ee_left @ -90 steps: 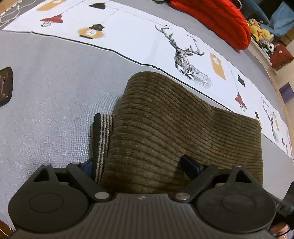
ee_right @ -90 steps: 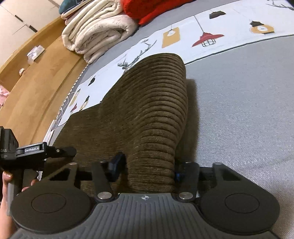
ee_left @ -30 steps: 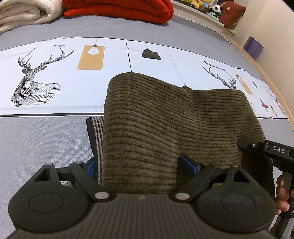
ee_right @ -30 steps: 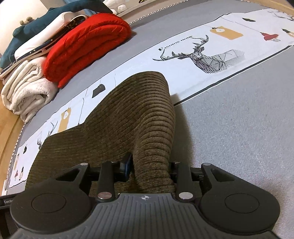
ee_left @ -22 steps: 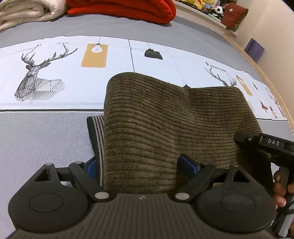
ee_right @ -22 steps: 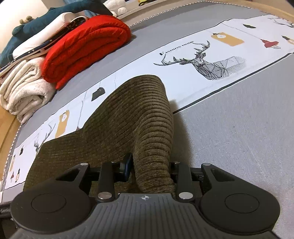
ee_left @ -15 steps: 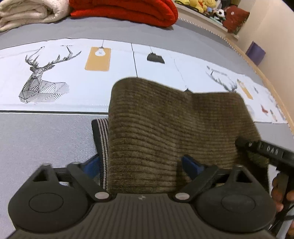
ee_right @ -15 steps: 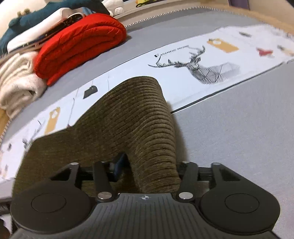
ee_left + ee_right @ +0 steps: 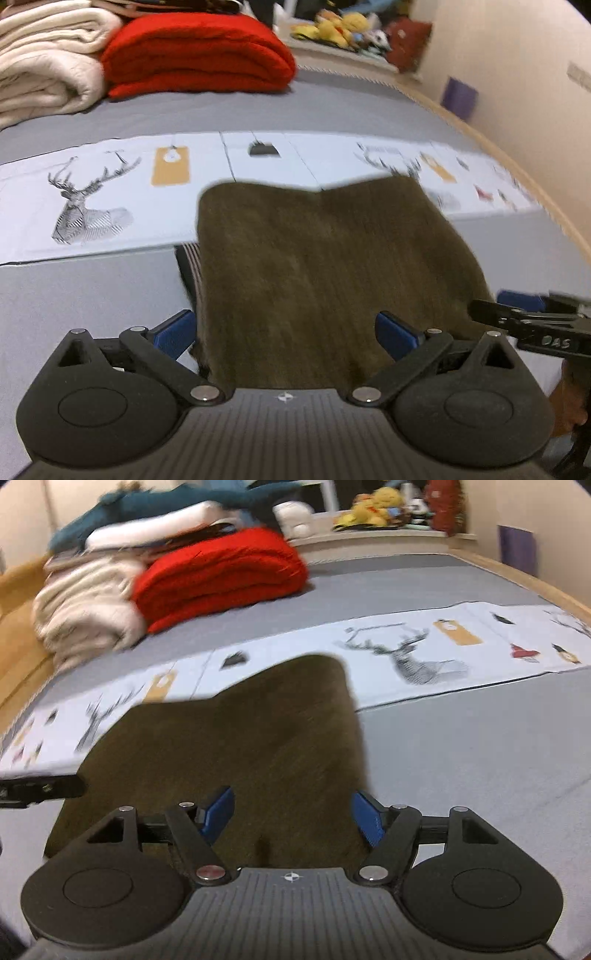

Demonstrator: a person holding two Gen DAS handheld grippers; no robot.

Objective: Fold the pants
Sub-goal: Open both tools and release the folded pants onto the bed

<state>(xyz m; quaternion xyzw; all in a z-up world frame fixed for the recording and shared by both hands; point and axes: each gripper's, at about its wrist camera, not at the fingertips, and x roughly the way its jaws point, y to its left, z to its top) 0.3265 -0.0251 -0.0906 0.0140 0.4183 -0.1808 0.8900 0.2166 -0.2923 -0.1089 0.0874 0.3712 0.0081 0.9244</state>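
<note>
The pants (image 9: 332, 269), brown corduroy, lie on the grey bed (image 9: 85, 295) as a compact folded rectangle, their far edge overlapping the white printed runner (image 9: 110, 192). A striped waistband edge (image 9: 190, 266) shows along the left side of the bundle in the left wrist view. Both views are motion-blurred, so the rib detail of the cloth cannot be read.

Left gripper (image 9: 284, 334): fingers spread wide, blue pads (image 9: 173, 332) standing off either side of the near edge of the pants. The cloth lies between the fingers but is not pinched.

Right gripper (image 9: 291, 812): fingers likewise apart, pads (image 9: 218, 808) clear of the fabric on both sides. It grips nothing. Whether the near edge touches either pad cannot be told through the blur.

Assessment: the folding looks largely complete. The pants sit in layers, flat, with no loose leg trailing in either view. The far edge shows a shallow notch at its middle and the right far corner rises into a hump, so the top layer is not fully flat. Remaining work, if any, appears limited to smoothing or one further fold; the frames do not settle which.

Background: red blanket (image 9: 195, 55) and cream blanket (image 9: 44, 62) stacked at the far end, well apart from the pants.
</note>
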